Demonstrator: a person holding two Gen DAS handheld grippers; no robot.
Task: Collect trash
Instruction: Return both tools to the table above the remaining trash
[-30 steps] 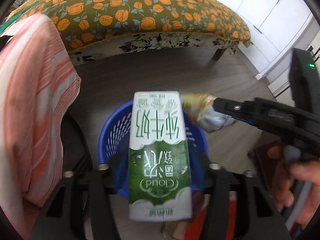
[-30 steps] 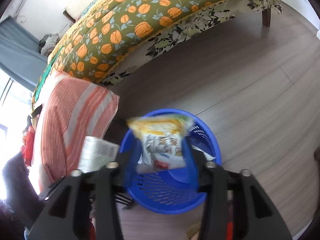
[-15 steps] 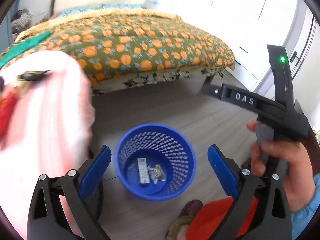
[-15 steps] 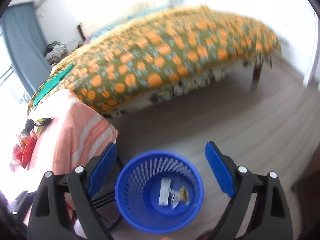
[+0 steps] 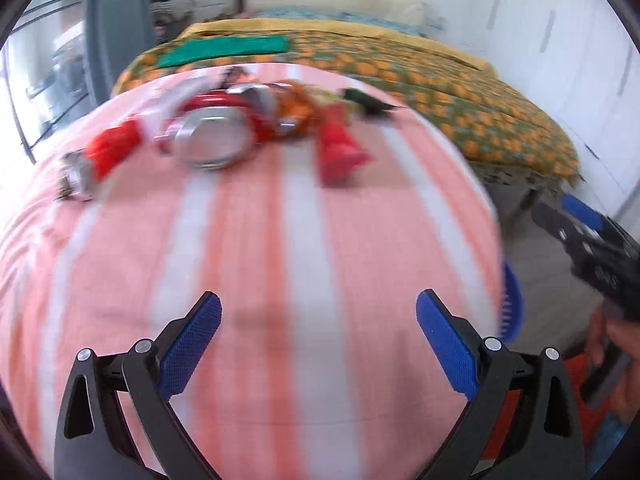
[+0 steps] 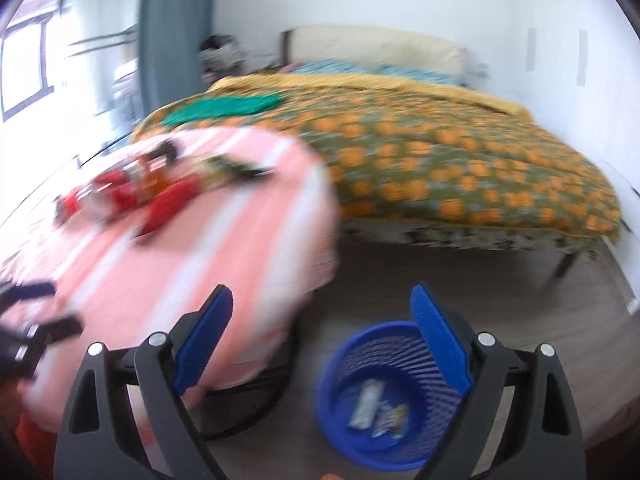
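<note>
A pile of trash lies at the far side of the pink striped tablecloth: a red can with a silver end, a red wrapper and other blurred pieces. My left gripper hangs open over the cloth with nothing between its blue pads. My right gripper is open and empty too, above the table's edge and the blue basket on the floor. A milk carton and a yellow snack packet lie in the basket. The same trash pile shows in the right wrist view.
A bed with an orange-flowered cover stands behind the table, with wooden floor between them. The basket's rim peeks out past the table's right edge. A hand holds the right gripper at the far right. Both views are blurred.
Both grippers let go of the milk carton and the snack packet, which dropped into the basket. Both have since swung up and left, from the basket to the table.
</note>
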